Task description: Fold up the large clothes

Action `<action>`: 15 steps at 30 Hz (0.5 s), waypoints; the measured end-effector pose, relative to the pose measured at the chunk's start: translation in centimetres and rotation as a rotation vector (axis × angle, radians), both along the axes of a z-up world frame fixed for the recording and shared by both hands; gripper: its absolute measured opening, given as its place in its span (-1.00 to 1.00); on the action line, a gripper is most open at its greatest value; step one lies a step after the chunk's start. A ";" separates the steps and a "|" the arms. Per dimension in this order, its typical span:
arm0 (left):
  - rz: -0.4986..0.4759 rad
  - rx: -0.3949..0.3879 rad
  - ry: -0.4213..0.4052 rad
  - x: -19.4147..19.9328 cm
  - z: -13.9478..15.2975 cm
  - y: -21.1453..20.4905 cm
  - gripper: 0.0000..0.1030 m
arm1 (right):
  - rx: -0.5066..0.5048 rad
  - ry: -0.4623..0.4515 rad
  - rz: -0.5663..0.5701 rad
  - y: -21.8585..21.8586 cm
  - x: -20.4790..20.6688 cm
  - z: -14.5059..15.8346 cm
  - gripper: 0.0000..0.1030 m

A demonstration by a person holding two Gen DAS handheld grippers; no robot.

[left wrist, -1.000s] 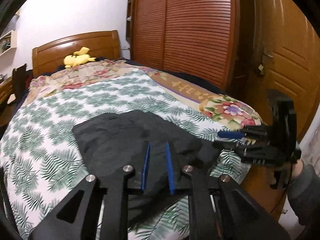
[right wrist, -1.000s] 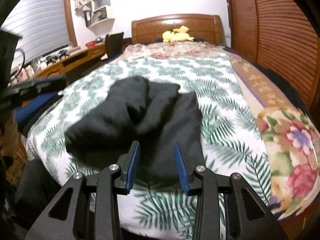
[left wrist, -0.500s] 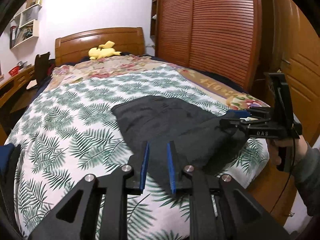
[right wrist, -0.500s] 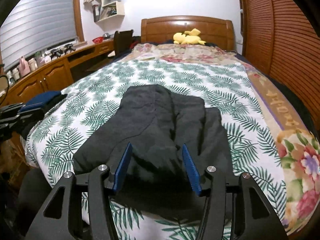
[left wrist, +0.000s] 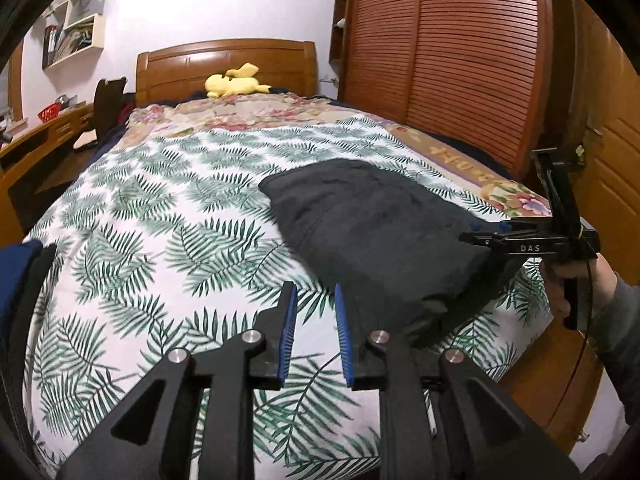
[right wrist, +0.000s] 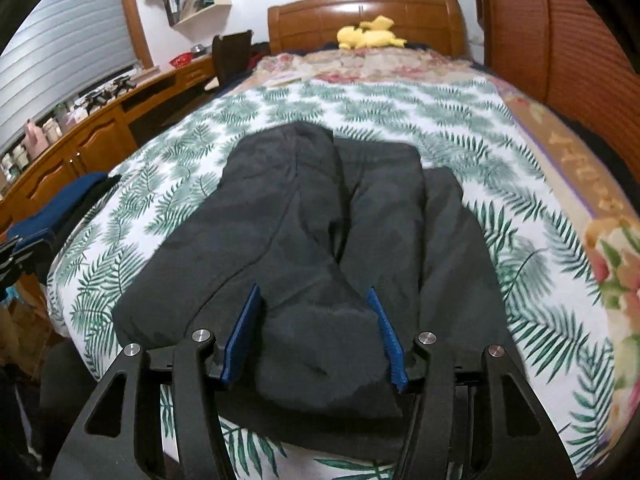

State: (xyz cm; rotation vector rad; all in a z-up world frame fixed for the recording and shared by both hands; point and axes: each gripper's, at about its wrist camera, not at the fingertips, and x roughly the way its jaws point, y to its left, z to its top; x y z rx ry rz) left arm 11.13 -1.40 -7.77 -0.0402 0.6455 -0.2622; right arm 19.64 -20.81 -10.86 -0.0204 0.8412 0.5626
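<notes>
the near end of the dark garment (right wrist: 320, 248) is running under the right hand-held gripper (right wrist: 316, 332) and dropping over the foot of the bed (left wrist: 168, 216), so its lowest edge is hidden in the right wrist view. a hump of the cloth is bulging up between the blue ribbed pads (right wrist: 386, 334), which are standing wide apart; whether they are actually pinching it is hard to tell. in the left wrist view the right hand-held gripper (left wrist: 480, 236) is showing side-on at the garment's (left wrist: 376, 236) near right corner, its tips lost against the dark cloth.

the left hand-held gripper (left wrist: 316, 332) is hovering over bare bedspread just beside the garment, its pads a narrow gap apart and holding nothing.

the garment is lying in long, soft, matte folds on the palm-leaf cover. a yellow plush toy (right wrist: 370, 36) is sitting by the glossy wooden headboard (right wrist: 364, 14). a blue and black bundle (right wrist: 60, 216) at the bed's left edge is partly cut off.
</notes>
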 end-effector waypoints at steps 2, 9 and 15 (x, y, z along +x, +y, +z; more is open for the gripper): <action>0.003 -0.005 0.010 0.0 -0.5 0.2 -0.68 | -0.007 0.010 0.008 0.2 -0.1 -0.5 0.10; 0.006 -0.008 0.028 0.0 -1.2 0.4 -0.67 | 0.031 0.054 0.021 0.1 0.0 -1.3 0.11; 0.011 -0.003 0.033 -0.1 -1.1 0.3 -0.67 | 0.040 0.066 0.145 1.5 -0.8 -1.1 -0.71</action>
